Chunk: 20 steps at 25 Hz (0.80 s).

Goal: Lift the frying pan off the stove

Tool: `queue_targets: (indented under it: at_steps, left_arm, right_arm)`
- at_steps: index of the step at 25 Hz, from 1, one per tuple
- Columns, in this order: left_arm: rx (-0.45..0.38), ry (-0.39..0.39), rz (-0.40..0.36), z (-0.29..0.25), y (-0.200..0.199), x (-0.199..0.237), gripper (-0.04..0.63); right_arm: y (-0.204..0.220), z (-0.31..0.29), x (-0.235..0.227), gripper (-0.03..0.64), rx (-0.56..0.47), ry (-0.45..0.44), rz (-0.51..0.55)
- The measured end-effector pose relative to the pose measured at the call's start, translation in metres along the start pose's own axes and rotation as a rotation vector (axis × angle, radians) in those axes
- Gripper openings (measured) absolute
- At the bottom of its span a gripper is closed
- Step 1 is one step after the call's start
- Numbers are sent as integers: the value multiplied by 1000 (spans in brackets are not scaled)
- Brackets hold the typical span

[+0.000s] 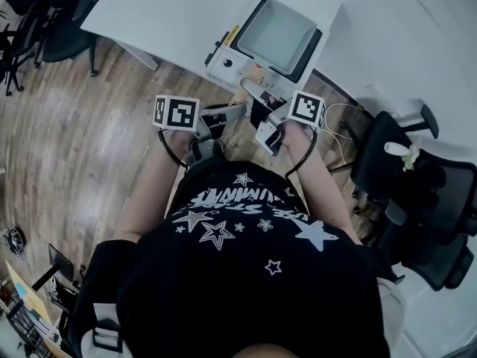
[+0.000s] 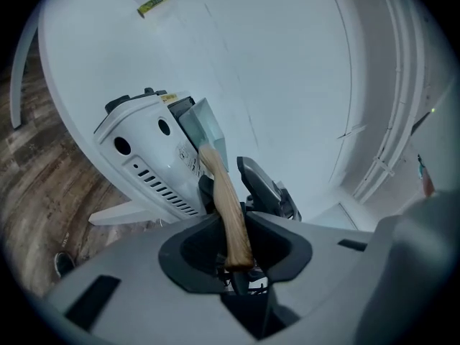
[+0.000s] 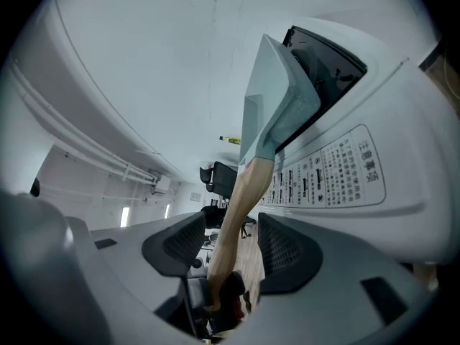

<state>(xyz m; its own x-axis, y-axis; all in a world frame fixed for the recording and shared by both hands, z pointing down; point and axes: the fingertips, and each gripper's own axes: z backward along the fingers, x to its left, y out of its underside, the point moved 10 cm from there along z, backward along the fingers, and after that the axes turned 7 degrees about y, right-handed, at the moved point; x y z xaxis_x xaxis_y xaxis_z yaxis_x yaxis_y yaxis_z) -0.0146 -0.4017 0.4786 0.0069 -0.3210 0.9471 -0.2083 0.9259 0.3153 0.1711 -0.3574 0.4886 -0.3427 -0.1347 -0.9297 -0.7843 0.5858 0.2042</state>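
A square pale-green frying pan (image 1: pixel 277 34) sits on a white portable stove (image 1: pixel 227 64) at the table's near edge. Its wooden handle (image 2: pixel 228 214) points toward me. In the left gripper view my left gripper (image 2: pixel 233 246) is shut on the handle near its end, with both dark pads against the wood. The pan (image 2: pixel 205 124) and stove (image 2: pixel 147 157) lie just beyond. In the right gripper view the handle (image 3: pixel 241 207) runs between the jaws of my right gripper (image 3: pixel 230 246). That gripper is open, with a gap on each side. In the head view the left gripper (image 1: pixel 237 112) and right gripper (image 1: pixel 264 107) meet below the stove.
The white table (image 1: pixel 164 13) stretches away behind the stove, and a small yellow item (image 2: pixel 157 3) lies far back on it. Black office chairs stand at the right (image 1: pixel 417 192) and top left (image 1: pixel 52 21). A white cable (image 1: pixel 339 136) hangs beside the right arm over the wooden floor.
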Motion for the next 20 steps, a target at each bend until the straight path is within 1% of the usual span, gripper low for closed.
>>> queue_targets:
  at_steps: [4, 6, 7, 11, 16, 20]
  left_arm:
    - [5, 13, 15, -2, 1, 0, 106]
    - [5, 16, 22, -3, 3, 0, 103]
    - [4, 16, 24, -3, 4, -1, 101]
    - [-2, 19, 29, -4, 4, -2, 100]
    - [-9, 13, 15, -4, 5, -1, 100]
    - [-39, 26, 28, -5, 7, -5, 101]
  right_arm:
    - [-2, -4, -1, 216, -12, -1, -17]
    - [-3, -3, -2, 163, -26, 12, -18]
    - [-3, -3, -2, 155, -33, 14, -17]
    - [-2, -2, -2, 155, -51, 11, 8]
    - [-2, -4, -5, 144, -41, -29, 2]
    - [-3, -3, -4, 143, -37, -46, 0]
